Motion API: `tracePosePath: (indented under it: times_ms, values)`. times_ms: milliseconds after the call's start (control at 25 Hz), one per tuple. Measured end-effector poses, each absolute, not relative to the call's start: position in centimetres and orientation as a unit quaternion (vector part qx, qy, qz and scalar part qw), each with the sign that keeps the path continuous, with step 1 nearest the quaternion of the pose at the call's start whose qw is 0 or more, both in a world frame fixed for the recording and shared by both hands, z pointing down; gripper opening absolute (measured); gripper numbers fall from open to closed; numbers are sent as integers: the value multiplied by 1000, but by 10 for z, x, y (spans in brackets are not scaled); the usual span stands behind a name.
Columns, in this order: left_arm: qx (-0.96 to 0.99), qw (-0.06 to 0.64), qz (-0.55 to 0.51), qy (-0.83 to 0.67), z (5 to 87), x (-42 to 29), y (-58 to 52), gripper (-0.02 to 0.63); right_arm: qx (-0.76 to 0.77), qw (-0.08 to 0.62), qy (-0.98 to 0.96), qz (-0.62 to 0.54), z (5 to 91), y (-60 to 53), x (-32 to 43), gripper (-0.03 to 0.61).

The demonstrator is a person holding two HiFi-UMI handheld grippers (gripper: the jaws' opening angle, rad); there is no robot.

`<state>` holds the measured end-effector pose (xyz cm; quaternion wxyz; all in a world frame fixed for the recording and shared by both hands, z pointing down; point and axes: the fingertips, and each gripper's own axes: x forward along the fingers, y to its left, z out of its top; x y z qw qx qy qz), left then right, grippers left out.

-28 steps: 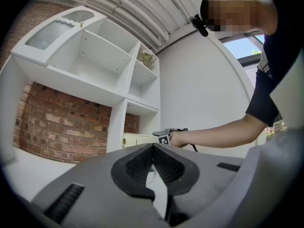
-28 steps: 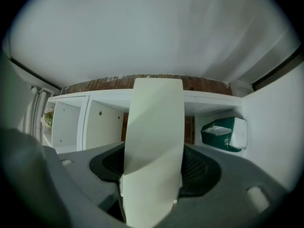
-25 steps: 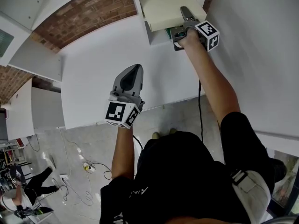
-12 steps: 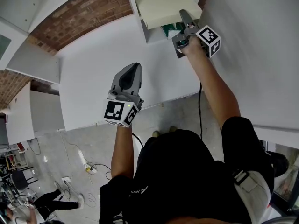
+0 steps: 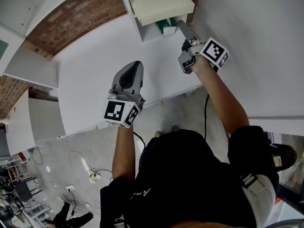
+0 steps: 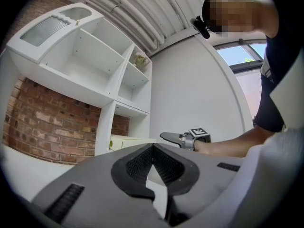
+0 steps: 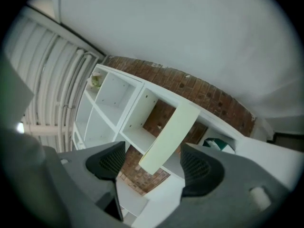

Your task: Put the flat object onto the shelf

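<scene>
A flat teal-and-white object (image 5: 167,26) lies in the open compartment of a low white shelf (image 5: 142,31), under a cream board (image 5: 159,3) that tops it. My right gripper (image 5: 182,28) hangs just right of that compartment, drawn back from it. Its jaws stand wide and are closing slightly, with nothing between them. In the right gripper view the teal object (image 7: 219,145) sits past the right jaw, and the cream board (image 7: 168,137) shows through the gap. My left gripper (image 5: 135,69) is shut and empty over the white table (image 5: 90,75), well left of the shelf.
A red brick wall (image 5: 85,13) runs behind the table. A tall white shelving unit (image 6: 99,65) with open cubbies stands against it. The table's front edge (image 5: 156,101) is close to the person's body. Cables lie on the floor (image 5: 90,175) below.
My right gripper has pulled back and to the right, out of the shelf compartment, leaving the teal object inside. The left gripper has barely moved.
</scene>
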<state>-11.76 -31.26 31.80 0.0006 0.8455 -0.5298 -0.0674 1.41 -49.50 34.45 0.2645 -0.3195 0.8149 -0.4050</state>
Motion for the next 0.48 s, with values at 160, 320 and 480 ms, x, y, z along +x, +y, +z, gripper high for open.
tracePosePath:
  times_ms: [160,320,480]
  values:
    - [851,-1,-68,-521,306,-106,-297,-2,-302,245,856,-341,331,-454,15,307]
    - [855,-8,-70,-514,299,-96,-281,-2,-292,225,899,-237,306,-413,18,217]
    - [858,-10,-77,-508,291,-90,-265,-2,-280,194,932,-125,278,-366,11,117]
